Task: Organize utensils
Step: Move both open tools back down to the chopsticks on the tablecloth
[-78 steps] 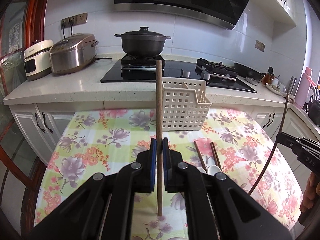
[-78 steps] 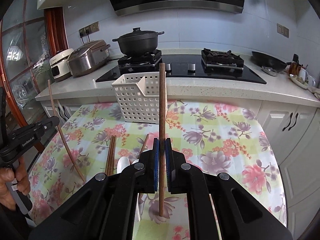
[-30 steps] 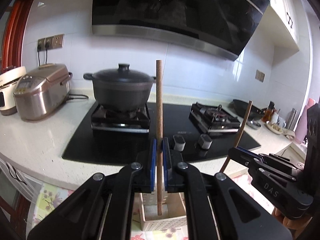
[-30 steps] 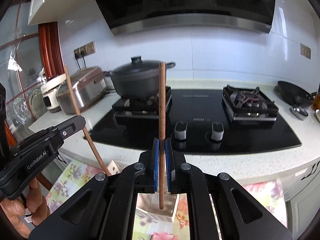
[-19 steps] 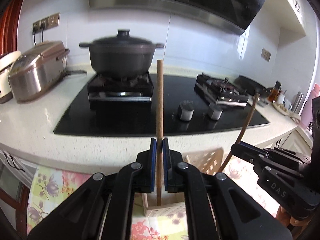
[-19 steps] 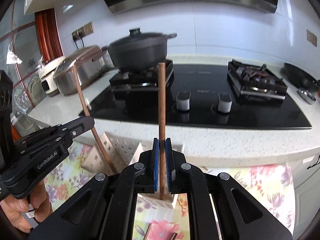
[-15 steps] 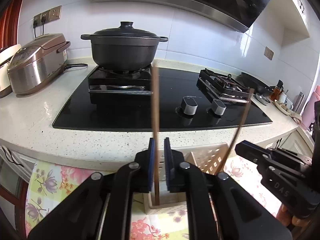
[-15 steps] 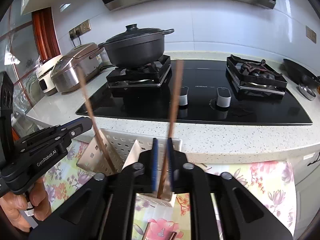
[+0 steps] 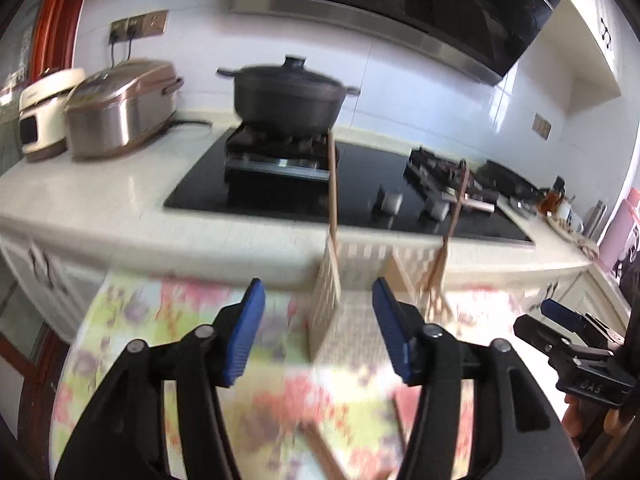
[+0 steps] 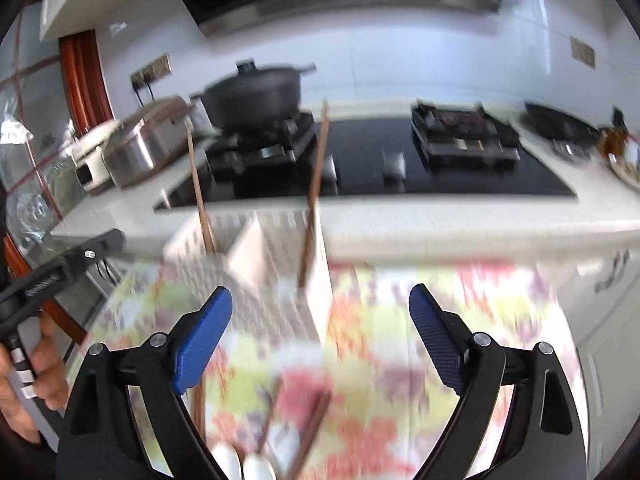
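A flowered cloth covers the worktop (image 10: pixel 460 320) in front of the long kitchen counter with its black hob (image 9: pixel 280 184) and dark lidded pot (image 9: pixel 288 96), and on the far part of that cloth stands the white slotted basket (image 9: pixel 360 256), split into a left and a right compartment. Half a second back each tool was only just letting go of its chopstick above the basket; now both sticks stand loose inside it, the left chopstick (image 9: pixel 333 184) leaning against the left wall and the right chopstick (image 10: pixel 314 196) tilted in the right compartment. The left tool (image 9: pixel 318 332) has just been opening and its jaws stand parted with nothing between them; the right tool (image 10: pixel 320 336) has likewise just spread wide and empty. Both now sit lower and nearer the cloth than before, the view blurred by motion. That pair looks delivered, I'd say. Nearer to me, more chopsticks (image 10: pixel 312 428) and the white spoons (image 10: pixel 244 464) lie on the cloth, so the sorting seems only partly done, and those likely come next.
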`<act>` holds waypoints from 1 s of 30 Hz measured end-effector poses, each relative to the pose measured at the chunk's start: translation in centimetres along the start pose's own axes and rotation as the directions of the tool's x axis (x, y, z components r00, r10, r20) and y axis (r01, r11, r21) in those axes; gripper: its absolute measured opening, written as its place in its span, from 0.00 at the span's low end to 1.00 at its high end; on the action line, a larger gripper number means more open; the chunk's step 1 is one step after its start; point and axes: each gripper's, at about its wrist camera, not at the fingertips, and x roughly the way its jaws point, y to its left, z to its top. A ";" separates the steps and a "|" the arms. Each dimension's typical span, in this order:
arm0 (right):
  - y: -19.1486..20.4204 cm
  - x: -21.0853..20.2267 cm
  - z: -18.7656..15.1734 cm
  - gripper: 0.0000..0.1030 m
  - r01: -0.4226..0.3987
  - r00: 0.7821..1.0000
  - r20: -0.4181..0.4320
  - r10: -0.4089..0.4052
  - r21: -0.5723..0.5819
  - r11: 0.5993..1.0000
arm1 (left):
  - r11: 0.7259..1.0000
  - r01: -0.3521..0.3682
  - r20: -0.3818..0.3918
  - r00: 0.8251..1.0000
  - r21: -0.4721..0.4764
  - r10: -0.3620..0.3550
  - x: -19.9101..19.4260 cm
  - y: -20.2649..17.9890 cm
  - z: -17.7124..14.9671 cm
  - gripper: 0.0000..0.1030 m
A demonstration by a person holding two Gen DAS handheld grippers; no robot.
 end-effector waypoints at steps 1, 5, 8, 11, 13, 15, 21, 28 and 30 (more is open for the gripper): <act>-0.1 -0.1 -1.0 0.82 0.010 1.000 -0.016 -0.010 0.003 1.000 | 1.000 0.000 -0.014 1.000 -0.008 0.000 -0.5 0.3 -1.2 0.54; -0.5 -0.5 -5.5 0.82 0.101 0.992 -0.078 -0.100 0.012 0.995 | 0.998 -0.002 -0.083 0.997 -0.064 -0.004 -2.0 1.5 -6.8 0.69; -0.9 -1.1 -8.0 0.82 0.166 0.981 -0.104 -0.163 0.024 0.986 | 0.995 -0.055 -0.119 0.992 -0.081 0.045 -2.7 1.9 -9.8 0.71; -1.5 -2.1 -9.9 0.93 0.141 0.988 -0.077 -0.136 0.062 0.988 | 0.994 -0.069 -0.166 0.985 -0.087 0.054 -2.9 2.2 -12.1 0.72; -1.2 -2.6 -11.1 0.93 0.175 0.983 -0.067 -0.173 0.022 0.984 | 0.991 -0.064 -0.192 0.980 -0.119 0.040 -3.1 2.5 -13.6 0.70; -1.1 -2.7 -11.7 0.93 0.176 0.981 -0.084 -0.176 -0.011 0.984 | 0.988 -0.030 -0.233 0.973 -0.149 -0.006 -2.8 2.5 -14.4 0.54; -1.6 -3.0 -12.7 0.93 0.068 0.992 -0.108 -0.066 0.022 0.997 | 0.996 0.016 -0.284 0.958 -0.093 -0.042 -1.1 0.1 -15.6 0.28; -2.4 -2.8 -13.1 0.93 0.110 0.988 -0.118 -0.104 0.043 0.993 | 0.997 -0.002 -0.331 0.943 -0.072 -0.022 1.5 -0.9 -16.5 0.17; -2.5 -2.6 -13.2 0.93 0.117 0.986 -0.121 -0.111 0.042 0.992 | 0.998 -0.006 -0.342 0.939 -0.062 -0.016 2.1 -1.1 -16.7 0.17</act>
